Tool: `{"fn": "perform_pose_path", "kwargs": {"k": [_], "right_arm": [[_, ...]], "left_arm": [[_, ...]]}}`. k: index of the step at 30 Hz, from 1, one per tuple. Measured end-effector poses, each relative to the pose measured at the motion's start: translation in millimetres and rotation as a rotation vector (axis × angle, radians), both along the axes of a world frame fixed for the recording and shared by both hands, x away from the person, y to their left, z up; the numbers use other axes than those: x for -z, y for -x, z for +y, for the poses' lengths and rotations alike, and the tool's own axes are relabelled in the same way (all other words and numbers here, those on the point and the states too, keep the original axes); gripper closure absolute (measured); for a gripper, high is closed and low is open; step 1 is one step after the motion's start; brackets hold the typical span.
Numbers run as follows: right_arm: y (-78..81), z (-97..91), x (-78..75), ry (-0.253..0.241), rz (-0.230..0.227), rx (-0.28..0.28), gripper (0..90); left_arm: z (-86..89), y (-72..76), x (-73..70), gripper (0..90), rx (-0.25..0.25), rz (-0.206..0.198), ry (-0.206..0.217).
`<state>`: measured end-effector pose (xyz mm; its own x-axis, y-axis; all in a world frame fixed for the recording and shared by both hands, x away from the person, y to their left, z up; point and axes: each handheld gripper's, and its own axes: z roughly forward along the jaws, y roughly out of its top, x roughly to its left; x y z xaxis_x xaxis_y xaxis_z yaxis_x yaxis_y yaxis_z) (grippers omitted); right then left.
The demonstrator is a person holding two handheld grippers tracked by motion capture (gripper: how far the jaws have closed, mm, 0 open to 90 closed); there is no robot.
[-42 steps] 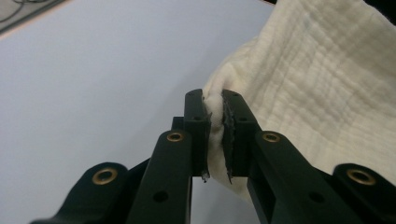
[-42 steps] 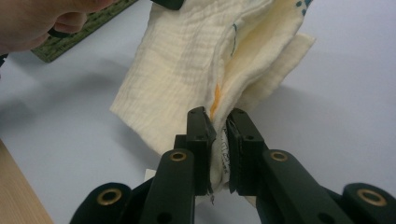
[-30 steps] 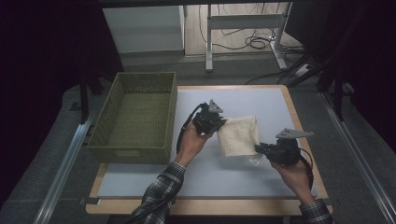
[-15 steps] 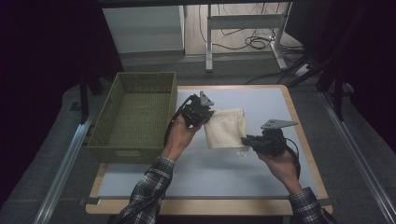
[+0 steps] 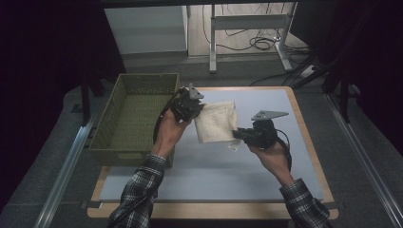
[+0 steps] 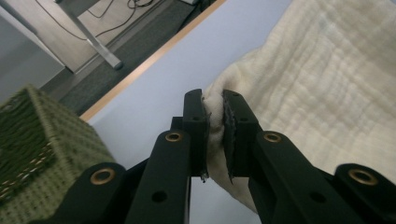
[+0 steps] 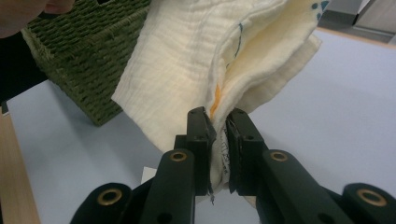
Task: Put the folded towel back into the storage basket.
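Note:
A folded cream cloth (image 5: 216,121) hangs between my two grippers above the pale blue table top (image 5: 209,166). My left gripper (image 5: 198,108) is shut on the cloth's left corner; in the left gripper view the jaws pinch the cloth (image 6: 327,84) at its edge, gripper (image 6: 214,105). My right gripper (image 5: 236,135) is shut on the cloth's lower right corner; the right gripper view has the folded layers (image 7: 187,60) rising from the jaws, gripper (image 7: 217,122). A green woven basket (image 5: 133,118) stands just left of the left hand.
The basket (image 7: 88,51) sits at the table's left edge and looks hollow inside. A wooden rim (image 5: 304,128) borders the table top. A metal table frame and cables (image 5: 252,28) lie on the floor beyond. A small white tag (image 5: 234,147) dangles under the cloth.
Both hands have carried the cloth leftward and upward, toward the basket. The cloth has come off the table top and stays gripped at both corners.

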<state>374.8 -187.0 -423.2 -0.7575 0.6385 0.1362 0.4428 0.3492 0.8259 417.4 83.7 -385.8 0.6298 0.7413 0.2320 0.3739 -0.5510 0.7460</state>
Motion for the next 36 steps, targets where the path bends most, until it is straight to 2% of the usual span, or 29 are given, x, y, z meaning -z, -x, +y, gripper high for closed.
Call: {"fn": "perform_pose_path", "kwargs": {"k": [7,23,30,36], "right_arm": [[-10.0,25.4,-10.4,0.001,-0.021,-0.022,80.9],[-24.8,83.9,-31.6,0.001,-0.064,-0.07,80.7],[-31.8,113.2,-32.4,0.003,-0.076,-0.09,80.6],[-36.0,142.0,-29.4,0.007,-0.072,-0.114,80.4]], "left_arm": [[28.6,0.3,-13.8,81.0,-0.05,-0.019,0.033],[82.6,2.5,-37.6,80.9,-0.142,-0.058,0.016],[105.2,1.4,-40.5,80.9,-0.183,-0.061,0.02],[128.9,1.1,-36.9,80.9,-0.228,-0.049,0.019]]}}
